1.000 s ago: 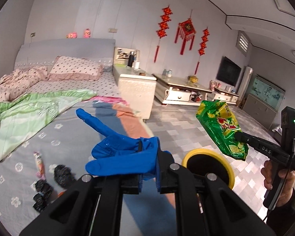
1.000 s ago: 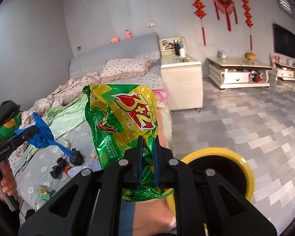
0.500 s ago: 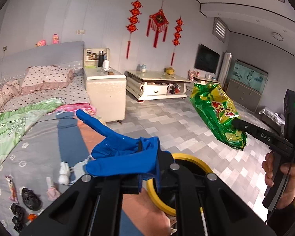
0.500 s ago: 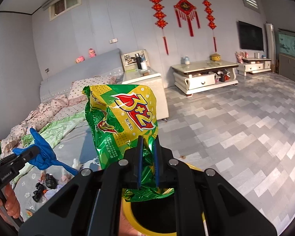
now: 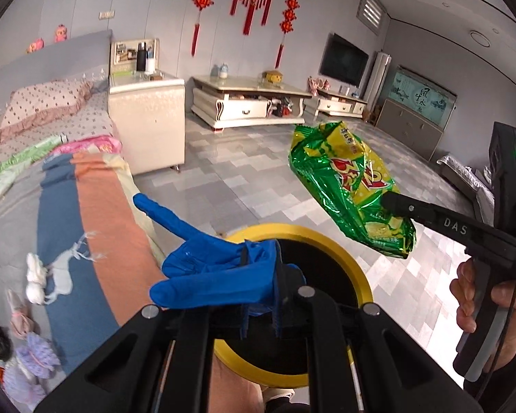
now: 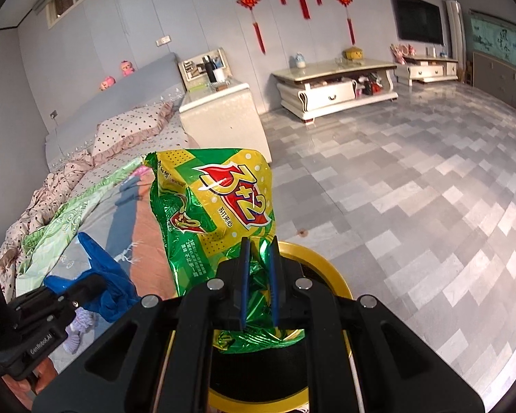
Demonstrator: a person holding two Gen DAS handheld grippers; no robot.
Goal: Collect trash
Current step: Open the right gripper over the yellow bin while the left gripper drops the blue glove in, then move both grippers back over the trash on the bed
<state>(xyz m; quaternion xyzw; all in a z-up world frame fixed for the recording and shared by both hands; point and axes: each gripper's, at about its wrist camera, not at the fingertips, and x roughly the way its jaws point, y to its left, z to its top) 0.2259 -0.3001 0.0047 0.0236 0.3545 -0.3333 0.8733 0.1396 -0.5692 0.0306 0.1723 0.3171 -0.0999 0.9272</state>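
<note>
Both grippers loaded, hovering over the bin!

Left wrist view: the left gripper (image 5: 261,296) clamps a blue glove (image 5: 210,268) above the yellow-rimmed bin (image 5: 354,268) beside the bed (image 5: 68,213). Right wrist view: the right gripper (image 6: 258,282) pinches the green snack bag (image 6: 216,213) over the rim; released off-centre, the tall crinkly bag could catch the rim and tumble onto the floor.

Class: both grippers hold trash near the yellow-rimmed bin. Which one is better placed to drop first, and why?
Right, probably. The right gripper holds the snack bag directly over the bin; the left gripper's blue glove hangs beside its rim.
</note>
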